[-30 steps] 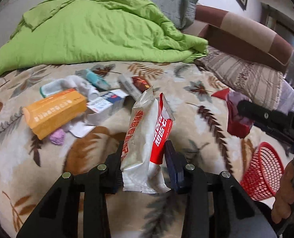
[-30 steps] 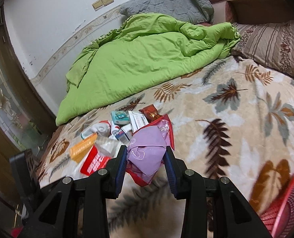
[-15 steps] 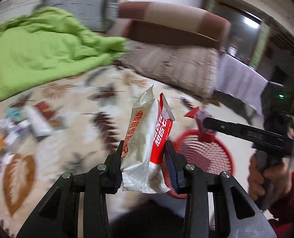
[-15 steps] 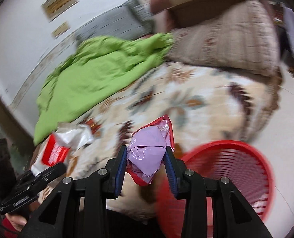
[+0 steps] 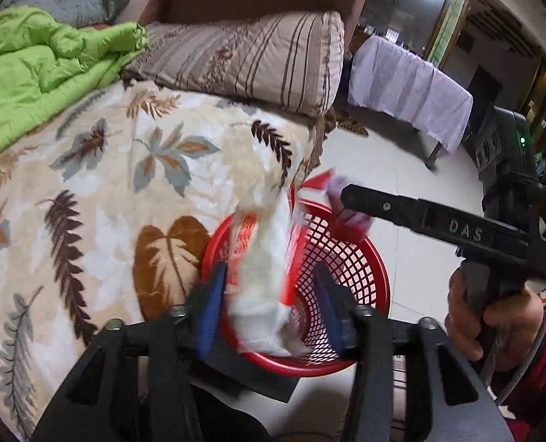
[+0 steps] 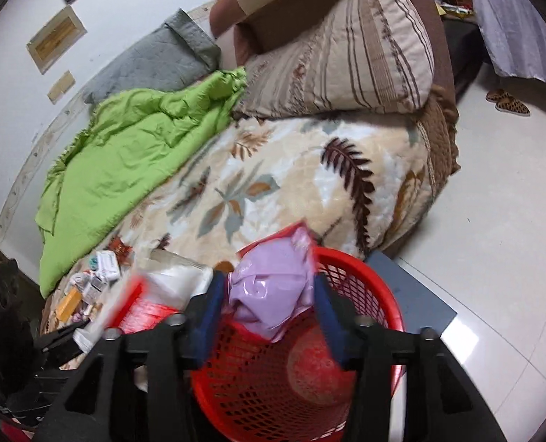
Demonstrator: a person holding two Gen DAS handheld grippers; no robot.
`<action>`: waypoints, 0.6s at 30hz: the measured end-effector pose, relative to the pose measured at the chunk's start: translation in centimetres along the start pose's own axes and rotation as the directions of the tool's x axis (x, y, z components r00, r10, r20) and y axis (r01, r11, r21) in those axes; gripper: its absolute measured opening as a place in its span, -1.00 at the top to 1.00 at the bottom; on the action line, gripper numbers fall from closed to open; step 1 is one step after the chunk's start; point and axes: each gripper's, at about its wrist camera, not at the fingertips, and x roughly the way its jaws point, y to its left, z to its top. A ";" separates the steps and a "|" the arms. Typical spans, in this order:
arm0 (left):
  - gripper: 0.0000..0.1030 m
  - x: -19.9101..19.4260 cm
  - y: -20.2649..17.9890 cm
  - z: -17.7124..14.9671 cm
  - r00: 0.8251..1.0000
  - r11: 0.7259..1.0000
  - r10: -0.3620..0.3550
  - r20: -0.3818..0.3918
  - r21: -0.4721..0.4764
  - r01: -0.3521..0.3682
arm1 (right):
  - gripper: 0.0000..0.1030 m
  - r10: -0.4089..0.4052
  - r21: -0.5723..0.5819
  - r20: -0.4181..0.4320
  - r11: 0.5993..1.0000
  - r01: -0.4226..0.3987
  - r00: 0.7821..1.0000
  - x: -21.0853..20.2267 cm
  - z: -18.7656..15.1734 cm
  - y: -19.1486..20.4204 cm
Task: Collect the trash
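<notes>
Having just spread, both claws (image 5: pixel 269 307) (image 6: pixel 267 309) stand apart, wrappers (image 5: pixel 261 276) (image 6: pixel 269 287) loose above the red basket (image 6: pixel 361 283).

I can read just one marking: the raised letters "DAS" on the black body of the right gripper (image 5: pixel 346 199), at the right of the left wrist frame. The red print on the white wrapper (image 5: pixel 261 258) in the lower centre is too blurred to make out.

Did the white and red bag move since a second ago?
Yes. The white and red bag went from above the leaf blanket to over the red basket. The left gripper jaws have just been opening, letting it slip.
</notes>
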 end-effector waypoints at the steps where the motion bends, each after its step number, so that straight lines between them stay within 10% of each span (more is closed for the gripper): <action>1: 0.03 0.2 -0.1 0.0 1.000 1.000 0.000 -0.006 -0.003 0.000 | -0.20 -0.004 0.011 0.002 1.000 0.004 1.000 0.0 -0.1 -0.4; 18: -0.12 -7.1 5.3 -1.4 0.986 0.988 0.118 0.117 -0.109 -0.106 | -0.20 -0.297 0.076 0.253 0.955 0.287 0.921 2.5 2.2 -5.8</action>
